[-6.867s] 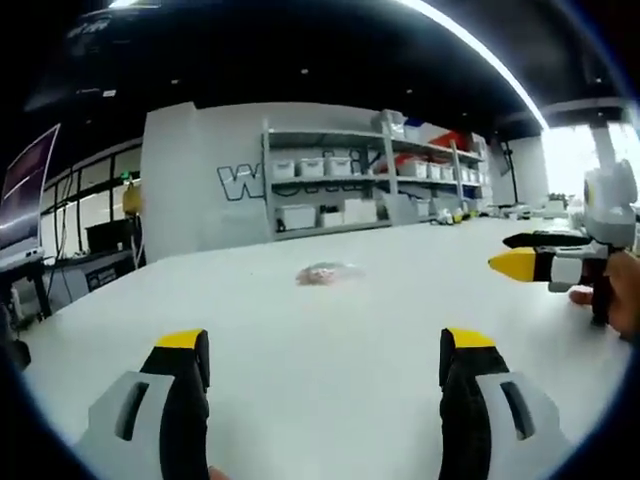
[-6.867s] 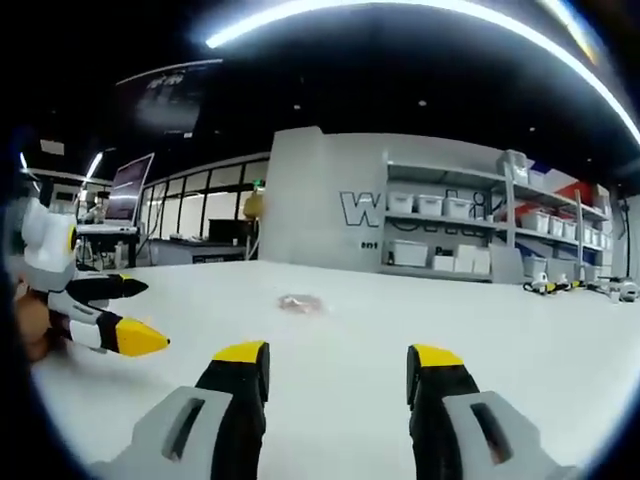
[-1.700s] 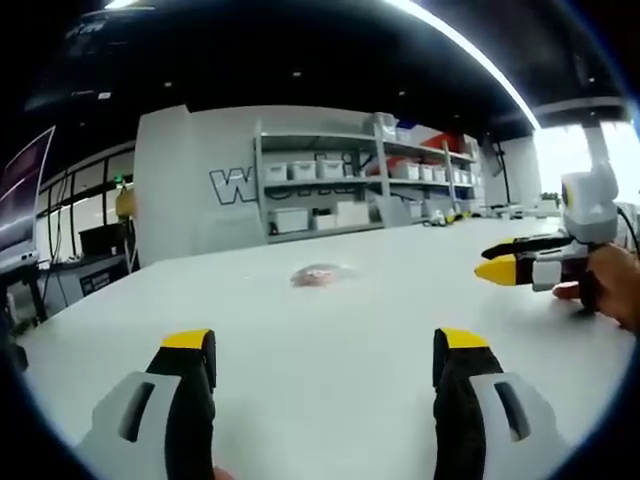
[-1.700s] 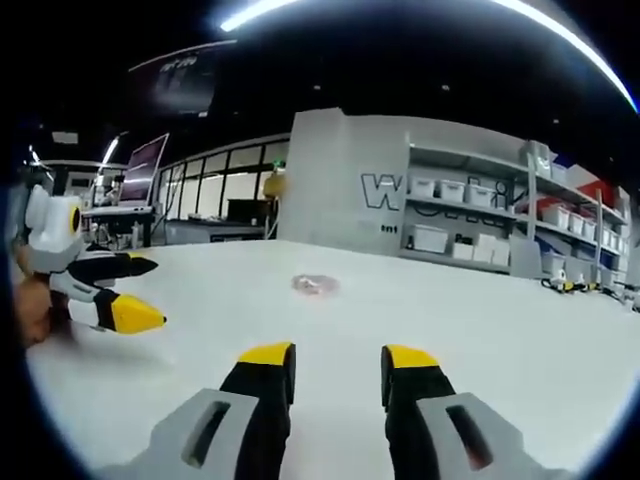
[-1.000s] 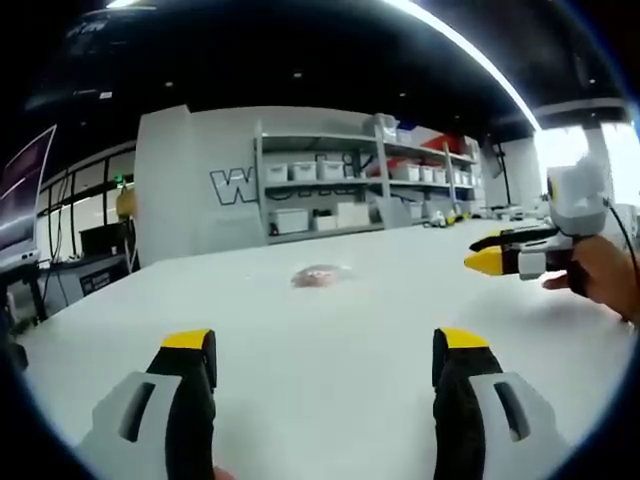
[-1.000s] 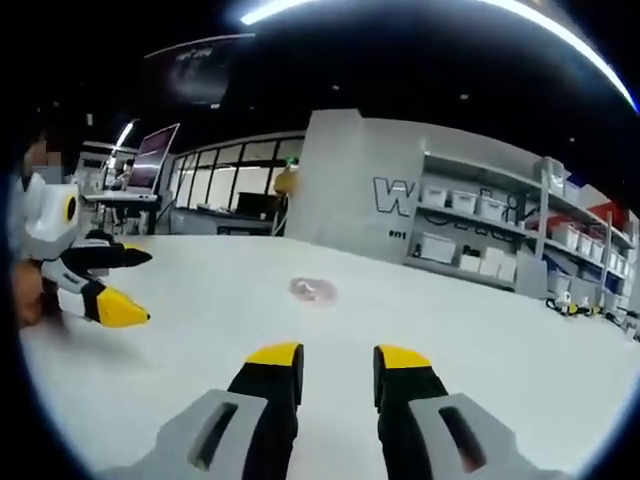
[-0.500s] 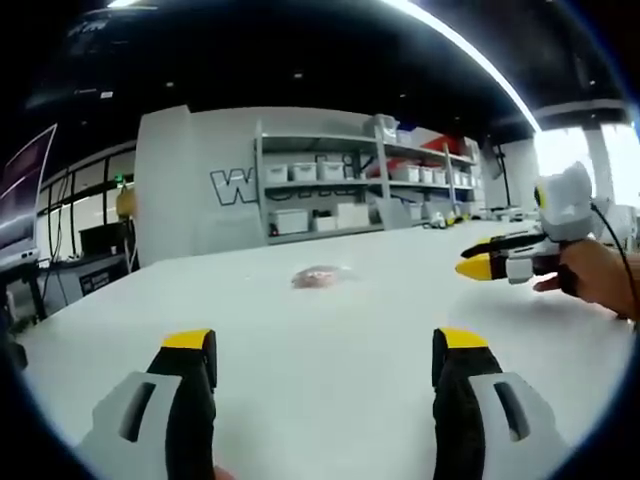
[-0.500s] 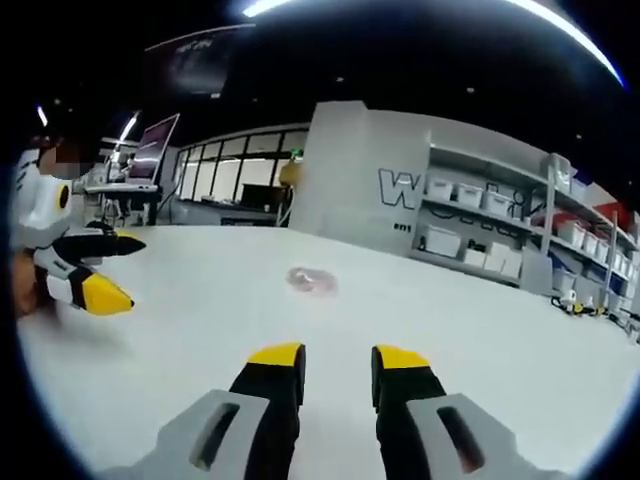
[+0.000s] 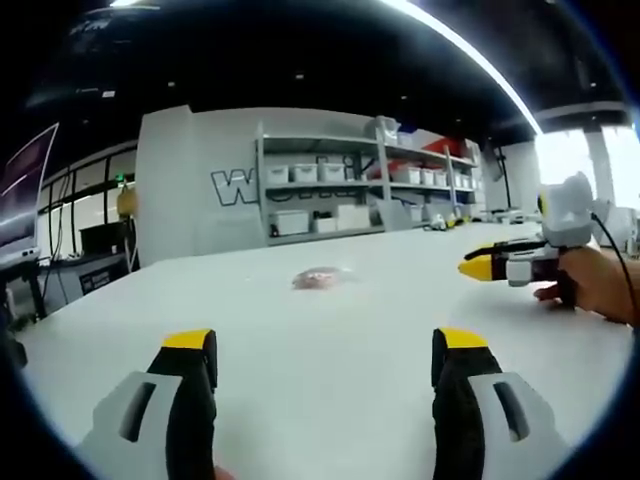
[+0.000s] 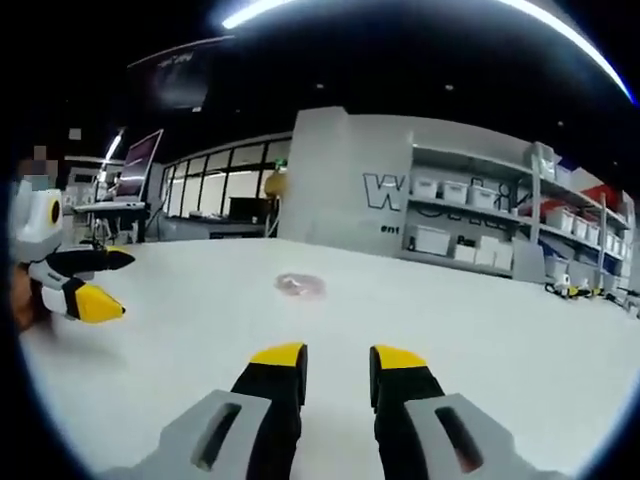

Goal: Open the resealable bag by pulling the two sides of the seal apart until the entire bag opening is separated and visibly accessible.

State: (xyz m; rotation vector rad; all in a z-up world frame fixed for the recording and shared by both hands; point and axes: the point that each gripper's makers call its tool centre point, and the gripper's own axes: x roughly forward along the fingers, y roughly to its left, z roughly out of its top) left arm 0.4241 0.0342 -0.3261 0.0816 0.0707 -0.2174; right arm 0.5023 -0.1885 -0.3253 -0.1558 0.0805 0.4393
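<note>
A small clear resealable bag (image 9: 320,277) with pinkish contents lies flat on the white table (image 9: 330,325), well ahead of both grippers; I also see the bag (image 10: 300,285) in the right gripper view. My left gripper (image 9: 323,345) is wide open and holds nothing, low over the table's near part. My right gripper (image 10: 337,358) has its jaws close together with a narrow gap and nothing between them. From the side, the right gripper (image 9: 498,262) hovers at the right, held by a hand (image 9: 595,285). In the right gripper view, the left gripper (image 10: 100,280) hangs at the left.
Shelves with white bins (image 9: 335,190) stand against a grey wall beyond the table's far edge. A monitor (image 9: 25,195) and desks stand at the far left. Small items (image 10: 560,288) lie near the table's far right edge.
The right gripper's jaws have narrowed from wide open to a small gap. It has drifted a little toward the bag. The left gripper and the bag have stayed put.
</note>
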